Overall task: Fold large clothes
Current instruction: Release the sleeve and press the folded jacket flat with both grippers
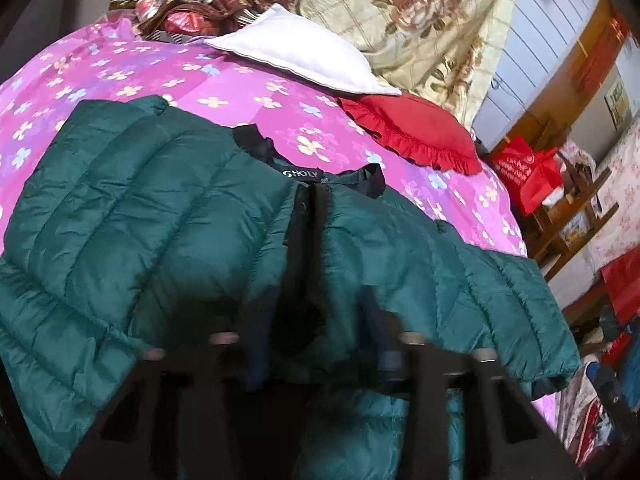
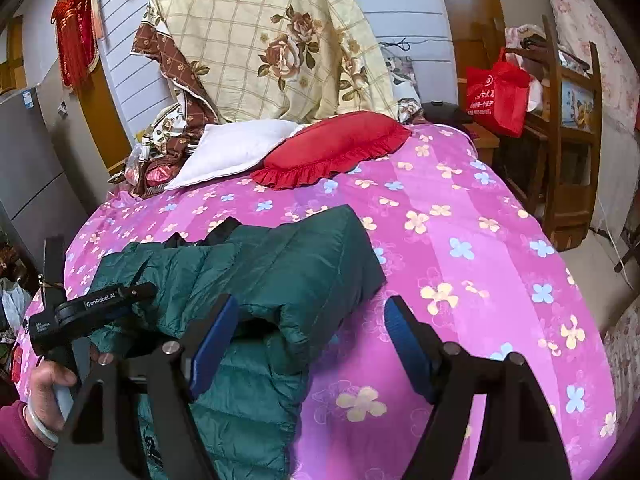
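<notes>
Jacket (image 1: 160,216) is spread on the pink sheet (image 1: 168,80) | left gripper (image 1: 316,344) blurred, grip cannot be told | right gripper (image 2: 308,336) held wide at the sleeve (image 2: 320,256) | sleeve is best pinched near its edge and folded across.

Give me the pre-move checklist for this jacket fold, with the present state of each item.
1. Green jacket lies on the pink bedspread: ok.
2. Right gripper open, fingers either side of the jacket's near edge, not pressing it: ok.
3. Left gripper has a hold on the jacket: cannot tell, its fingers are blurred.
4. Red cushion and white pillow lie apart from the jacket: ok.
5. Jacket smoothed flat: not ok, it is bunched by the right gripper.
</notes>
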